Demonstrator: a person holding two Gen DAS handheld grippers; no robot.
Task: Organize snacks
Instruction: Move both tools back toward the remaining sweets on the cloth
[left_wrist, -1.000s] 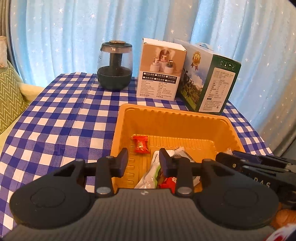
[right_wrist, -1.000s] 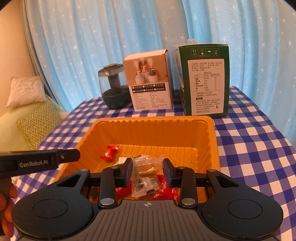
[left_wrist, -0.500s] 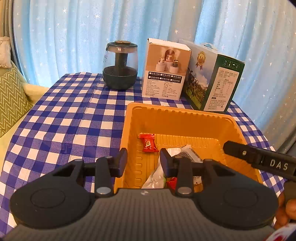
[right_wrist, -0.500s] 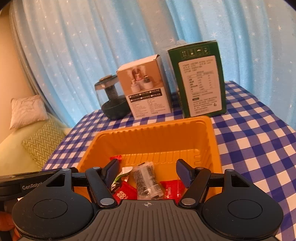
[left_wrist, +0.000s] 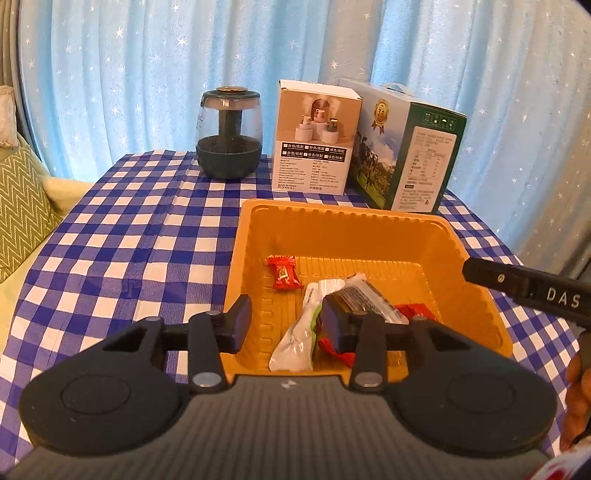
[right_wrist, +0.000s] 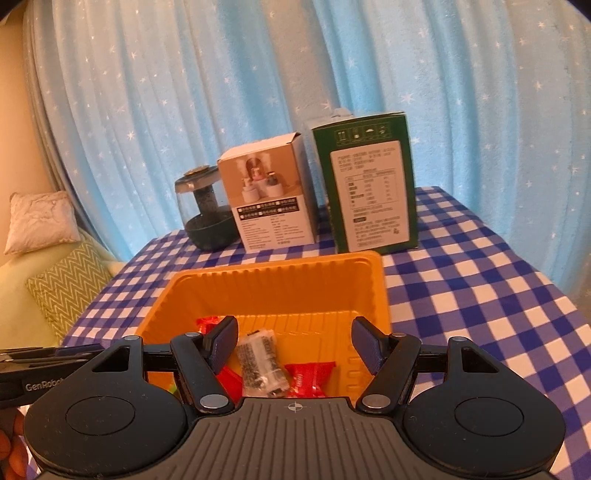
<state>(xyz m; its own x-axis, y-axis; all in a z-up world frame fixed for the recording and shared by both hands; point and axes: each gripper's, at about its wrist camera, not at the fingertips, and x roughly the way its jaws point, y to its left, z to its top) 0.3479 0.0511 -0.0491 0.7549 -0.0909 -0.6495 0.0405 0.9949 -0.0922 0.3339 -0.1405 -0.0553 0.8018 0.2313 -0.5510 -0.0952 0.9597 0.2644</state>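
An orange tray (left_wrist: 476, 254) (right_wrist: 280, 288) sits on the blue checked table. In it lie a red candy (left_wrist: 282, 273), a white-green packet (left_wrist: 299, 328), a clear packet with dark contents (left_wrist: 364, 295) (right_wrist: 260, 363) and red packets (right_wrist: 308, 380). My left gripper (left_wrist: 284, 323) is open and empty over the tray's near left edge. My right gripper (right_wrist: 293, 341) is open wide and empty above the clear packet; its body shows in the left wrist view (left_wrist: 528, 288).
At the back of the table stand a dark glass jar (left_wrist: 229, 140) (right_wrist: 205, 214), a white box (left_wrist: 314, 136) (right_wrist: 267, 195) and a green box (left_wrist: 406, 147) (right_wrist: 369, 192). Blue star curtains hang behind. A sofa with cushions (right_wrist: 55, 273) is to the left.
My right gripper opened and let the clear packet drop into the tray, then drew back and up. My left gripper shifted slightly left and back, staying open.
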